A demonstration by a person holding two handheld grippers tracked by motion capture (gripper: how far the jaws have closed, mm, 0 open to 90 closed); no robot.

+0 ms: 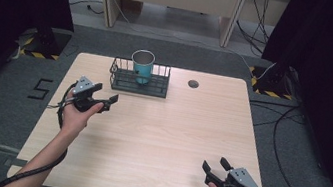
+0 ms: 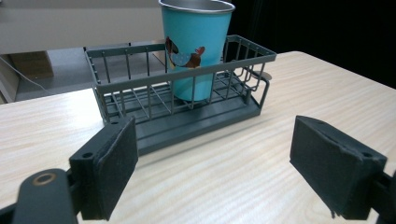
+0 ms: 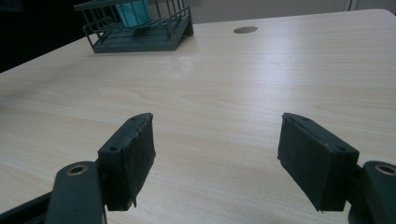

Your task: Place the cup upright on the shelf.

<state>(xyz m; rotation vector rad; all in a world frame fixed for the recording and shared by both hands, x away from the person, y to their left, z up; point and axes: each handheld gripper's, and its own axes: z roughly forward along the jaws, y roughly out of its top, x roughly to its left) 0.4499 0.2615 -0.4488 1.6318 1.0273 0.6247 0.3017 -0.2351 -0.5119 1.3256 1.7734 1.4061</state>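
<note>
A teal metal cup [image 1: 142, 66] with a small dog picture [image 2: 196, 46] stands upright inside a dark wire basket [image 1: 160, 88] at the back middle of the wooden table. My left gripper [image 1: 106, 93] is held open left of the basket, its jaws pointing toward the basket [image 2: 177, 121], nothing between them. Near the table's front right corner my right gripper [image 1: 215, 164] is open and empty, aimed across the table toward the far-off basket [image 3: 140, 39] and cup [image 3: 133, 11].
A round cable hole [image 1: 193, 83] lies in the tabletop right of the basket, also the hole [image 3: 245, 30]. Cables trail on the floor to the right. Bare wood [image 1: 163, 133] spreads between both grippers.
</note>
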